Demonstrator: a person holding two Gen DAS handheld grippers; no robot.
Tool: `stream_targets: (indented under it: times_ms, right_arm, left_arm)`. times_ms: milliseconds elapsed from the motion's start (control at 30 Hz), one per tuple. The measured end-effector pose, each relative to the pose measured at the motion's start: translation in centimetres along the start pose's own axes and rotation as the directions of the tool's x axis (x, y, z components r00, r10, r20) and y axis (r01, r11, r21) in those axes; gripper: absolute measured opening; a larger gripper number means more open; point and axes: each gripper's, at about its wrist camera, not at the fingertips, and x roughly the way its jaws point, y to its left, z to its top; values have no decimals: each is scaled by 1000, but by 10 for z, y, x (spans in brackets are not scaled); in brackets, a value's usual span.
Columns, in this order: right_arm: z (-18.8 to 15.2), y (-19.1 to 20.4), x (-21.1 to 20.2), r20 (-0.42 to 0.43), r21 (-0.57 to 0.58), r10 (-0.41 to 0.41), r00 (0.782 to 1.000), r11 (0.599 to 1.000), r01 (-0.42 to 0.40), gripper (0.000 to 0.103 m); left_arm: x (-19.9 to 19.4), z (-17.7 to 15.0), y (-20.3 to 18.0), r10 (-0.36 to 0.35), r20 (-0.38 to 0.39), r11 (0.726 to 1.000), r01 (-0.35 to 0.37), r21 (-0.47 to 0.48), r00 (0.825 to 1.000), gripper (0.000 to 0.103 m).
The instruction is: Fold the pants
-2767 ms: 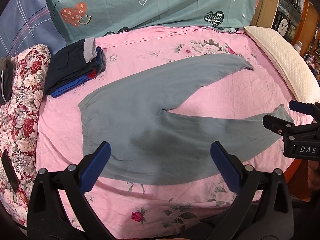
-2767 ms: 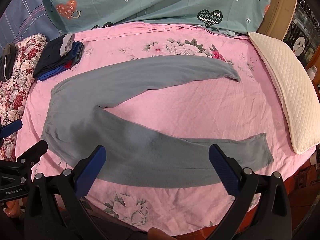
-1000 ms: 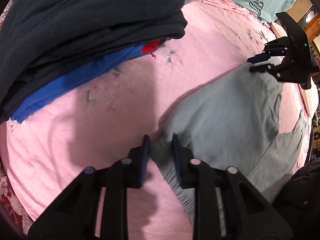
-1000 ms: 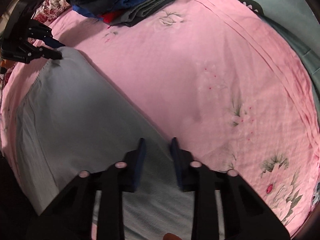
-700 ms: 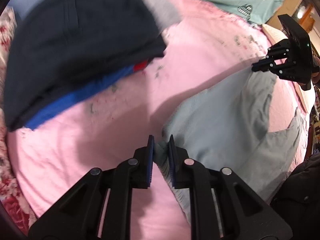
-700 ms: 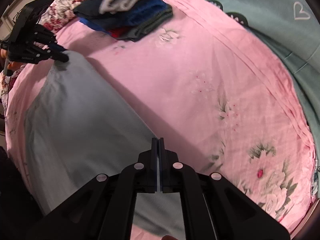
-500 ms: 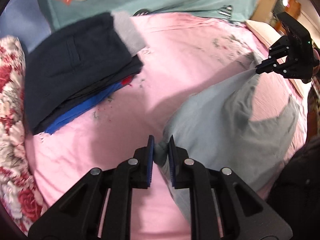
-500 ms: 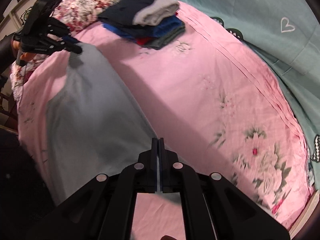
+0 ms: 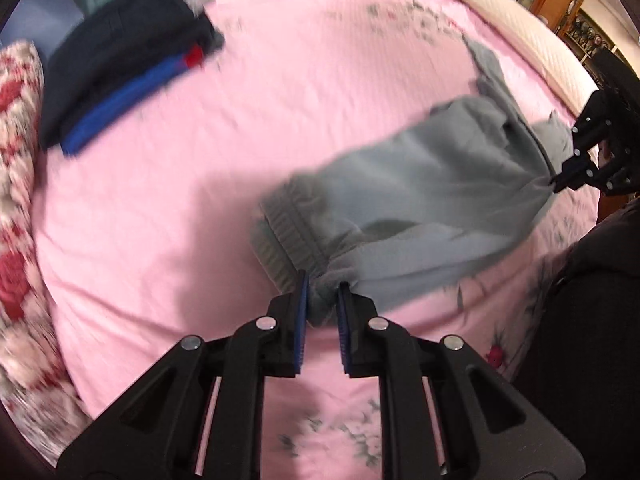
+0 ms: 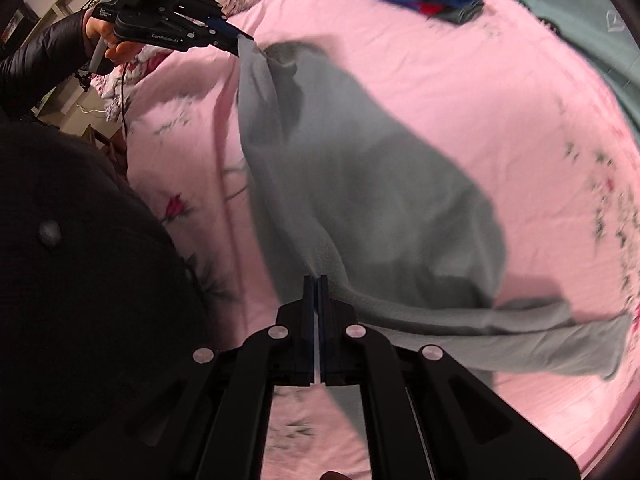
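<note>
Left claw (image 9: 322, 300) clamped on waistband, right claw (image 10: 316, 300) pinching a leg of grey pants (image 9: 432, 200): keep cloth taut btwn both, lay far leg squarely over near one w/o dragging pink bed sheet (image 9: 160, 200).

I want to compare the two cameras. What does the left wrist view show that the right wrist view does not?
Only the left wrist view shows the cream pillow and the pants' ribbed waistband. Only the right wrist view shows the person's hand and a trailing leg end. Both show the grey pants, the left gripper, the right gripper, the pink bedsheet and the folded clothes pile.
</note>
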Motion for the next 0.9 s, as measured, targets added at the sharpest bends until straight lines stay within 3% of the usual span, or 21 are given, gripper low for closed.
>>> stream_targets:
  times_ms: [200,267,300,333,367,400,500,567,633,733,833,900]
  right_arm:
    - [-11,6,31,-25,69,-25,999,997,26,1]
    - [-15,6,41,-46,115,-24,999,993,29,6]
    - [-15,6,40,-32,140,-16,999,990,21,11]
    - [-15,5,37,-33,176,4,999,984,2,30]
    - [-17,5,33,-36,214,18,999,977,-9,43]
    - [-20,3,27,-27,255,24,999,967,-16,57]
    - [-36,-8,-3,80,376,43,996,924,-70,57]
    - [-53,-26,-25,139,486,-5,990,872,-64,57]
    - [-77,-57,-48,210,629,-75,975,774,-76,57]
    - [-105,-106,-75,277,789,-198,940,606,-105,57]
    - [-126,-158,-97,275,886,-329,903,451,-105,57]
    - [-133,-188,-103,271,917,-372,888,380,-121,57]
  left_arm:
    - [26,-16,4,3,-14,997,-4,-74,1000,18]
    - [28,-17,5,13,-11,995,-14,-94,1000,22]
    - [25,-20,6,22,-14,995,-23,-94,1000,27]
    - [24,-22,6,72,-29,993,-74,-89,997,53]
    - [20,-25,4,120,-32,989,-123,-77,992,65]
    - [14,-28,3,150,-20,987,-150,-59,989,65]
    - [-4,-36,10,165,-16,984,-166,-70,986,65]
    - [-21,-33,11,178,17,979,-176,-106,984,63]
    - [-33,-22,0,155,77,982,-145,-122,985,63]
    - [-45,6,-36,44,207,992,-19,-122,977,64]
    - [-25,33,-80,-87,244,985,119,-121,966,64]
    - [-3,48,-115,-150,242,978,180,-108,959,64]
